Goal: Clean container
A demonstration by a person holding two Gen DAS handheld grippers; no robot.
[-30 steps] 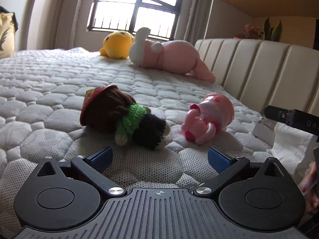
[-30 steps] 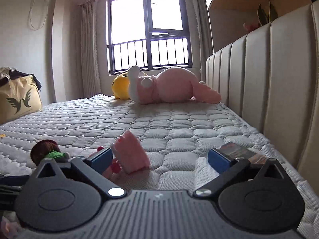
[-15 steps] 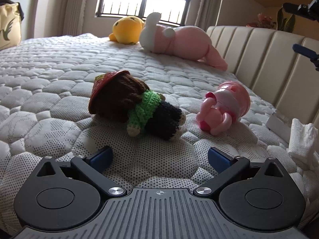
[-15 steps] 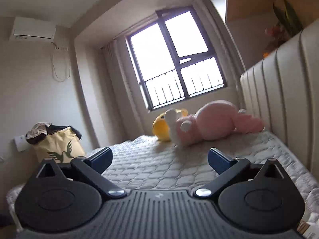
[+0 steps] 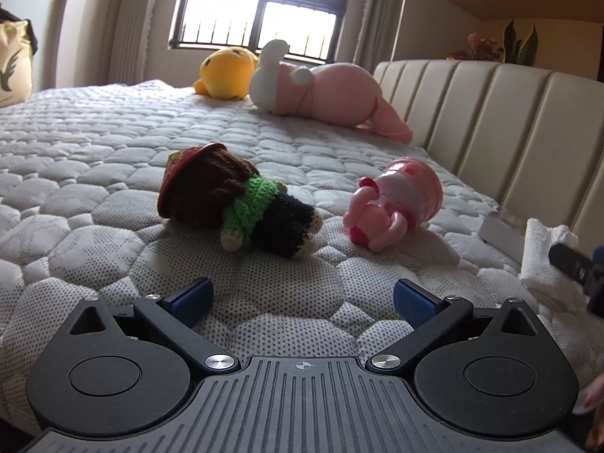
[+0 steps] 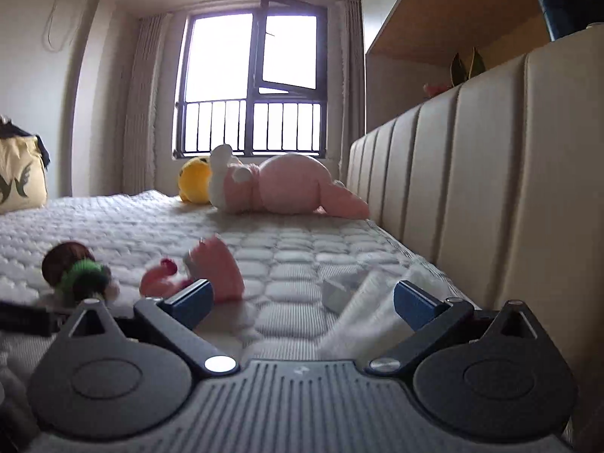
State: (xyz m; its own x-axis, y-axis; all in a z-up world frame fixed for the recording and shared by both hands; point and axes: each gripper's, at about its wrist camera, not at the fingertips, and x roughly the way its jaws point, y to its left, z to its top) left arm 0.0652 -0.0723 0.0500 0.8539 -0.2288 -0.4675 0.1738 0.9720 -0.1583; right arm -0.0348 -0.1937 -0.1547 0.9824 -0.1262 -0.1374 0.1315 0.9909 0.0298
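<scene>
Right wrist view: motion-blurred throughout; the pink container [image 6: 211, 271] and crocheted doll [image 6: 77, 273] at near left show only as soft shapes.
Tissue [image 6: 362, 317]: smeared white streak in the right wrist view, edges unreadable; the white box [image 6: 336, 294] beside it is partly hidden.
Left wrist view, right edge: a dark bar [image 5: 573, 264], blurred and cut off, covers part of the tissue; what it belongs to cannot be told.
Hand [image 5: 594, 411]: only a sliver at the near right corner.
Yellow bag [image 5: 13, 64]: cut by the left edge.
Plants [image 5: 519, 43]: far, small, indistinct.
</scene>
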